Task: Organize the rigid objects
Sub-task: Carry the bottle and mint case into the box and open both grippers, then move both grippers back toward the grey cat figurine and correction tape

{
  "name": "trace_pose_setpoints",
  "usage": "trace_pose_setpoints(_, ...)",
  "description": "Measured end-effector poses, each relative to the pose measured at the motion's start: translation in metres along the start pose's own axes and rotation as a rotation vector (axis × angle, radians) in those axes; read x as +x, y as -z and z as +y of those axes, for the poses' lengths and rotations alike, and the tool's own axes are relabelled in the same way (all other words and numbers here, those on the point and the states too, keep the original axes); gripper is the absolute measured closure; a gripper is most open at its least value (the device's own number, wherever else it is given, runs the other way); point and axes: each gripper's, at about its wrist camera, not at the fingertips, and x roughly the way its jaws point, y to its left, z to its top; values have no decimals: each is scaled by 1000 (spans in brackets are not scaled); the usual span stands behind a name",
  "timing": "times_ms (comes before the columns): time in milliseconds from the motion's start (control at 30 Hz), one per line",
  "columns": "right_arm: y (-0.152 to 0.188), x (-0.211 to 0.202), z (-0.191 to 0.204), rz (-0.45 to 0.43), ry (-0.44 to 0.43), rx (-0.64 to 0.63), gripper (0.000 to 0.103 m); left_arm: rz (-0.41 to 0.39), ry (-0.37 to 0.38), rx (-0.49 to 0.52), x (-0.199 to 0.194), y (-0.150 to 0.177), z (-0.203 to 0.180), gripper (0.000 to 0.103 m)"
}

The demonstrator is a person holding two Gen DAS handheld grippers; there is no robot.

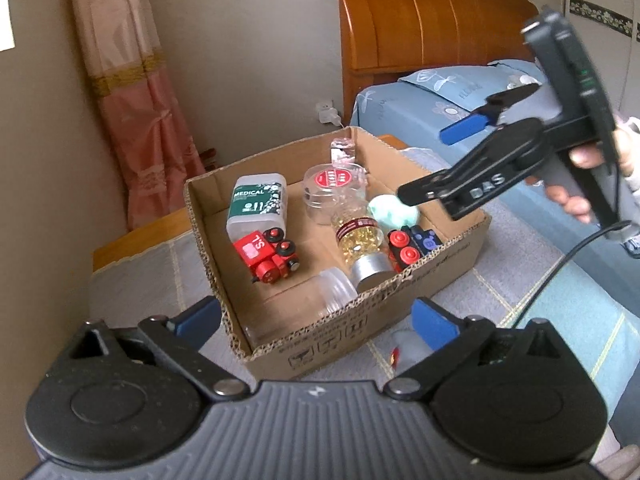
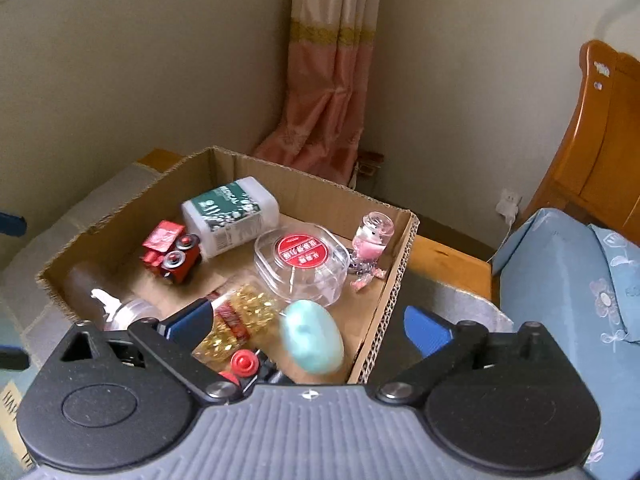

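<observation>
Left wrist view takes in a blue-covered bed (image 1: 420,96) with a wooden headboard (image 1: 424,16) behind a cardboard box (image 1: 340,336), which sits on a grey cloth-covered surface (image 1: 520,280). Both grippers stand with their blue pads spread wide and nothing between them: the left gripper (image 1: 316,316) hangs over the box's near corner, and the right gripper (image 2: 308,326), held in a person's hand (image 1: 588,176), hovers over the box's right edge. Inside the box lie a white bottle with a green label (image 2: 230,216), a clear round tub with a red lid label (image 2: 302,264), a jar of golden capsules (image 1: 356,240), a clear empty jar (image 1: 320,292), a pale green egg-shaped thing (image 2: 312,336), a red toy train (image 1: 268,256), a red-wheeled toy with a dark body (image 1: 408,246) and a small pink-filled glass bottle (image 2: 374,238).
</observation>
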Motion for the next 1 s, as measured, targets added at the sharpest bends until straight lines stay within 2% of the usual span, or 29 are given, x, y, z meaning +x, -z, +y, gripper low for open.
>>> trace_pose_setpoints(233, 18, -37, 13, -3, -9, 15, 0, 4, -23, -26, -13, 12, -4, 2)
trace_pose_setpoints(500, 64, -63, 47, -1, -10, 46, 0, 15, -60, -106, -21, 38, -10, 1)
trace_pose_setpoints(700, 95, -62, 72, 13, -16, 111, 0, 40, -68, -168, -18, 59, -11, 1)
trace_pose_setpoints(800, 112, -55, 85, 47, -53, 129, 0, 48, -79, -183, -17, 66, -10, 1)
trace_pose_setpoints(900, 123, -47, 101, 83, -68, 122, 0, 46, -107, -192, -17, 72, -7, 2)
trace_pose_setpoints(1000, 127, -41, 117, 101, -61, 91, 0, 46, -100, -209, -18, 78, -4, 1)
